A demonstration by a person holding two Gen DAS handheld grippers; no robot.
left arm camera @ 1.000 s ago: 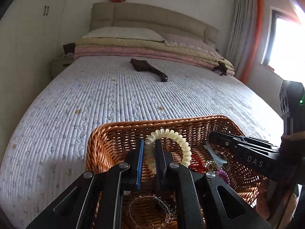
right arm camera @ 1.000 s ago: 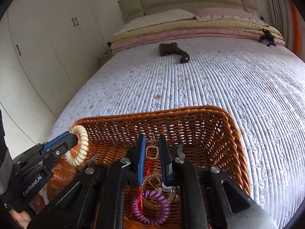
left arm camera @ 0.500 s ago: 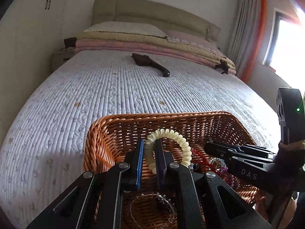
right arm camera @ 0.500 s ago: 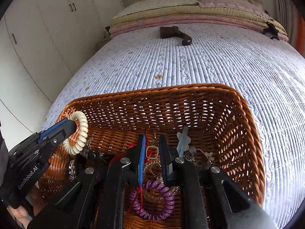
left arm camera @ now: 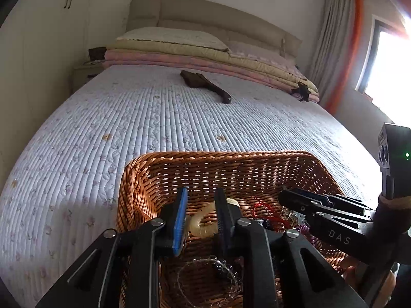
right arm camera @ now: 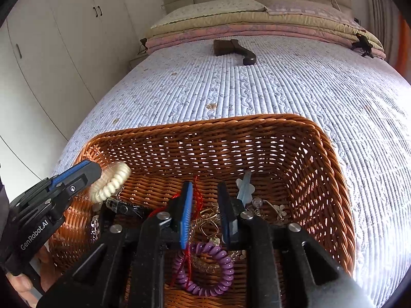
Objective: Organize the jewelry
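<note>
A brown wicker basket [left arm camera: 231,159] [right arm camera: 321,138] stands on the bed and holds several pieces of jewelry. My left gripper [left arm camera: 200,205] is open over its left side; the cream spiral hair tie [left arm camera: 203,215] [right arm camera: 110,182] lies loose between and below its fingers, tipping down. My right gripper [right arm camera: 205,200] is open over the basket's middle, and a gold square pendant [right arm camera: 208,227] lies below it. A purple spiral tie [right arm camera: 205,269], red string [right arm camera: 197,195], a pale blue clip [right arm camera: 245,187] and a clear bead bracelet [left arm camera: 208,277] lie inside.
The quilted lilac bedspread [left arm camera: 154,118] stretches ahead. A dark brown brush [left arm camera: 205,84] [right arm camera: 236,50] lies far up the bed. Folded blankets [left arm camera: 205,59] and a pillow are at the headboard. White wardrobes [right arm camera: 51,51] stand left, a window [left arm camera: 385,61] right.
Both grippers opened. The left let go of the cream spiral tie, which dropped lower into the basket. The right let go of the gold pendant, which now lies below its fingers.
</note>
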